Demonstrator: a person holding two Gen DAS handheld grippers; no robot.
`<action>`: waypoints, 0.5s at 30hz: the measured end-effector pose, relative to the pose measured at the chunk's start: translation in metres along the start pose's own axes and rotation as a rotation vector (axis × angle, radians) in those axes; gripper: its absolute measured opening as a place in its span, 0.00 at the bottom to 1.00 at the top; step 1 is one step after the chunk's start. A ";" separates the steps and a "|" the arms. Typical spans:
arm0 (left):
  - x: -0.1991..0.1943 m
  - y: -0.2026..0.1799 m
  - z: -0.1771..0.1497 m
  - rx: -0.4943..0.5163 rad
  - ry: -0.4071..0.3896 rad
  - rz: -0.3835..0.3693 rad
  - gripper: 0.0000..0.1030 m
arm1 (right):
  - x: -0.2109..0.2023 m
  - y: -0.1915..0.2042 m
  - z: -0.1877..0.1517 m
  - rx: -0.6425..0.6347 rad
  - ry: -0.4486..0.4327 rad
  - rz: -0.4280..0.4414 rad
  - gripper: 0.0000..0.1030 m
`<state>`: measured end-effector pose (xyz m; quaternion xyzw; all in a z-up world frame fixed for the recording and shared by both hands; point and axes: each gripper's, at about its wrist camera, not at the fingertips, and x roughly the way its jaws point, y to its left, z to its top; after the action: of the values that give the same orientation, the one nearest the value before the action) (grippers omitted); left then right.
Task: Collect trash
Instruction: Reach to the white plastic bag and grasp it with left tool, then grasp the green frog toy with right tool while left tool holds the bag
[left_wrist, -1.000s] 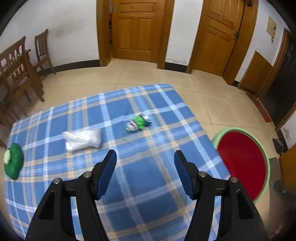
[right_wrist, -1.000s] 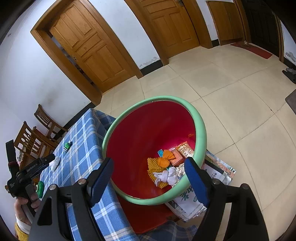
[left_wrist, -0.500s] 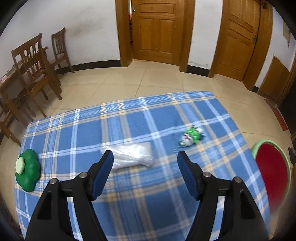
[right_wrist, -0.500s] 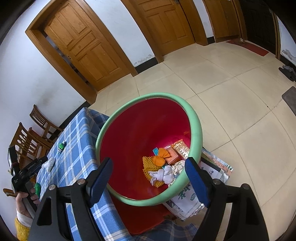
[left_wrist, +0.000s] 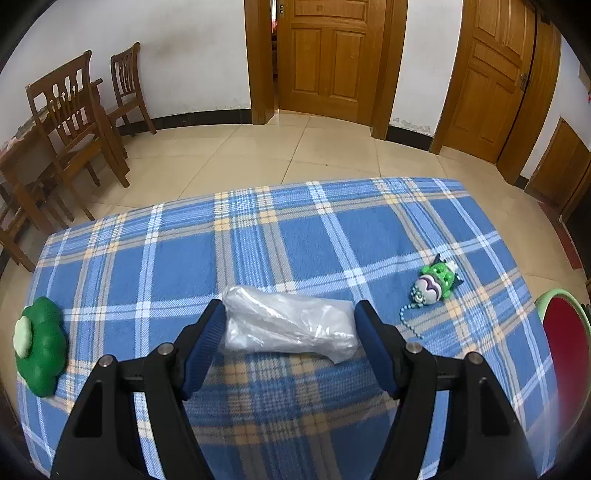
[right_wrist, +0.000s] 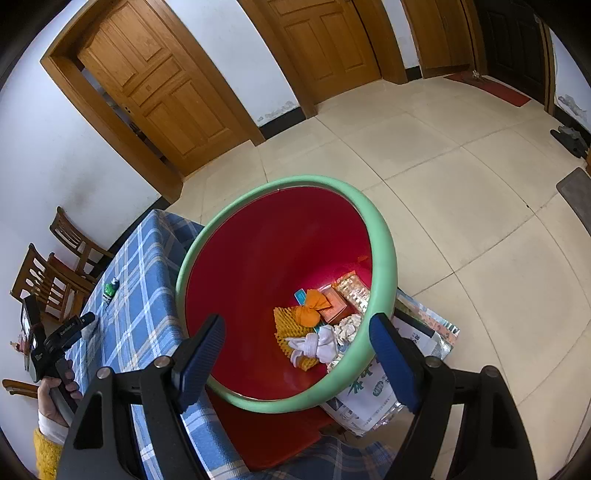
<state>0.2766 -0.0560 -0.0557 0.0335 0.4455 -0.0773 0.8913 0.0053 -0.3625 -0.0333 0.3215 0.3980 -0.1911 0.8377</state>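
From my left wrist, my left gripper (left_wrist: 290, 325) stands spread wide over the blue checked surface (left_wrist: 258, 251), with nothing pinched. The clear plastic bag (left_wrist: 290, 326) lies crumpled on the cloth right ahead, between the two blue fingertips (left_wrist: 210, 332) as the camera sees it. Its long axis runs side to side, straight across the gap, so its two ends sit just beside the pads; I cannot tell if either pad touches it yet. As I judge it, the grip has to close along the bag's length, or I roll the wrist to take it across the narrow middle. Off to the right lies a small green toy (left_wrist: 437, 282) with a bead chain, well apart from the bag. A green flower-shaped thing (left_wrist: 40, 347) sits near the left edge. The bin (left_wrist: 554, 295) peeks in at the far right, beyond the surface edge.

From my right wrist, my right gripper (right_wrist: 295, 343) is spread too and holds nothing. It hangs above the bin (right_wrist: 384, 236), red inside with a pale green rim, standing just beside the surface. At its bottom lie an orange wrapper (right_wrist: 312, 306), yellow foam netting (right_wrist: 284, 325), white crumpled tissue (right_wrist: 314, 345), a snack packet (right_wrist: 352, 288) and a reddish box (right_wrist: 332, 304). Printed sacks (right_wrist: 373, 391) lie on the floor under it. At far left my other hand (right_wrist: 55, 391) grips its tool over the surface. The left gripper is plainly the nearer one to the bag.
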 end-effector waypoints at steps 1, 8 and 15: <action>0.002 0.000 0.000 -0.003 0.001 -0.002 0.69 | 0.001 0.000 0.000 0.000 0.002 -0.002 0.80; 0.003 -0.004 -0.004 0.017 -0.024 -0.008 0.69 | 0.003 0.005 0.001 -0.015 0.007 -0.015 0.80; -0.005 -0.008 -0.012 0.031 -0.035 -0.036 0.67 | -0.005 0.017 0.006 -0.053 -0.007 -0.007 0.80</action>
<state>0.2627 -0.0620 -0.0591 0.0378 0.4293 -0.1008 0.8967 0.0153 -0.3537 -0.0194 0.2970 0.4012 -0.1846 0.8466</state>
